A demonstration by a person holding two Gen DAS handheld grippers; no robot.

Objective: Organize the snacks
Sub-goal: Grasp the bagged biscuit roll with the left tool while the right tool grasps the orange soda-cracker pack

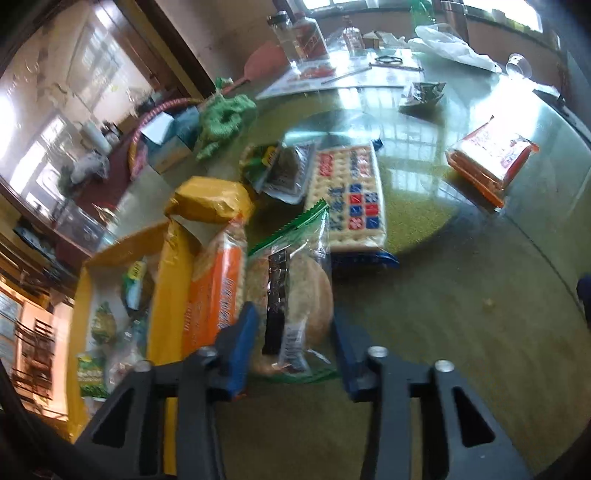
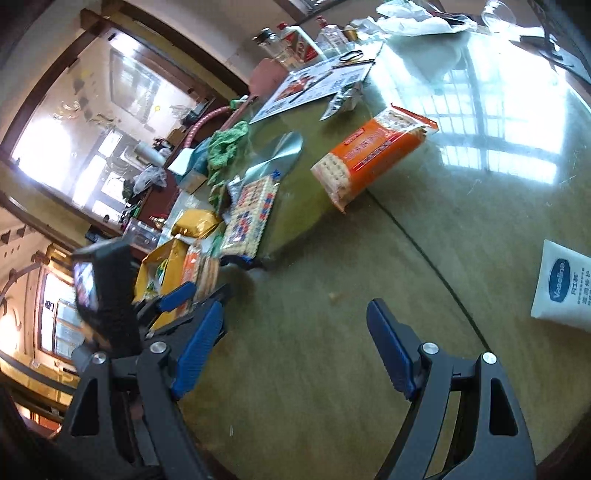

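My left gripper (image 1: 295, 332) is shut on a clear green-edged packet of round biscuits (image 1: 295, 295), held beside an orange cracker pack (image 1: 214, 288) at the wall of a yellow box (image 1: 166, 280) with small snack packets inside. A blue-checked cracker pack (image 1: 347, 195) and a yellow bag (image 1: 210, 199) lie beyond. My right gripper (image 2: 295, 350) is open and empty above the table. The left gripper (image 2: 195, 291) shows in the right wrist view by the yellow box (image 2: 162, 266). Another orange cracker pack (image 2: 369, 155) lies ahead of the right gripper; it also shows in the left wrist view (image 1: 491, 155).
A glass-topped round table (image 2: 406, 387) carries a Vaseline tube (image 2: 565, 284) at the right, a green cloth (image 2: 225, 147), a leaflet (image 2: 314, 85), bottles (image 2: 291, 44), a white plastic bag (image 2: 417, 18) and a small foil packet (image 1: 421, 96) at the back.
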